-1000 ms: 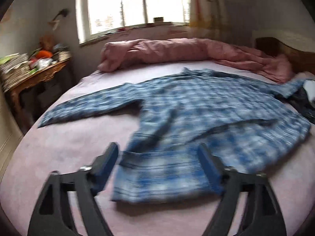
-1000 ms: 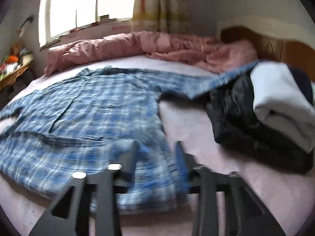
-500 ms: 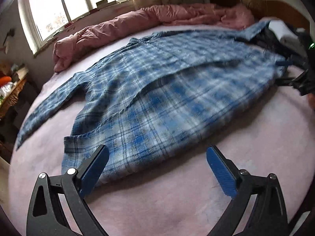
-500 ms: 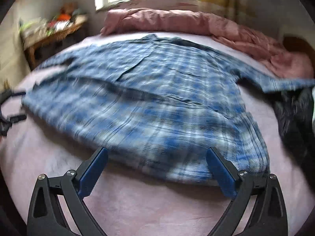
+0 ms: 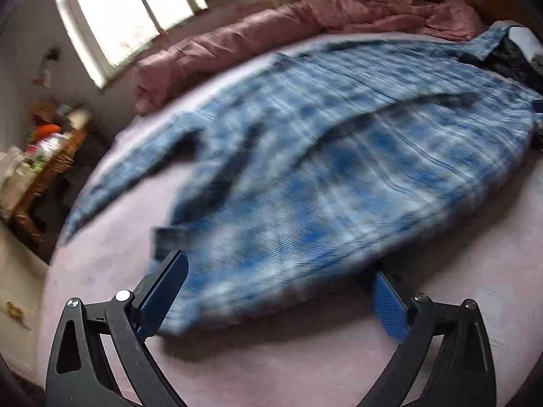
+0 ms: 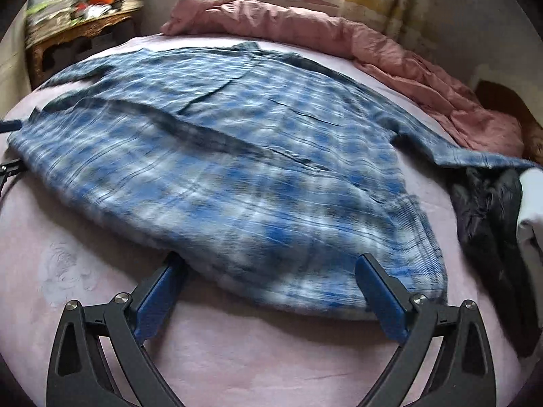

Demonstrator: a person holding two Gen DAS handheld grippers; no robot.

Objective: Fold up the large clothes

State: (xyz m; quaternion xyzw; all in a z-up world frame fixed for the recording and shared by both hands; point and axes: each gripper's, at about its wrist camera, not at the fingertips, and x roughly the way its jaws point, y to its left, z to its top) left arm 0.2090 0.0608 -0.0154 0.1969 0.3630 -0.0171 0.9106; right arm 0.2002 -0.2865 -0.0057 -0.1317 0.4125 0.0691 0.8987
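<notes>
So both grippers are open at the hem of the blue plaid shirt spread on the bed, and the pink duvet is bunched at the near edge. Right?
Not quite. The pink duvet is bunched at the far edge, under the window, as the right wrist view shows. The left gripper and right gripper are open at the hem of the blue plaid shirt.

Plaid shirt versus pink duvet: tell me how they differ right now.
The plaid shirt is blue and white checked; the pink duvet is plain. The plaid shirt lies spread nearly flat mid-bed, while the pink duvet is bunched in a rumpled ridge along the far edge below the window. Both rest on the pink bed sheet.
</notes>
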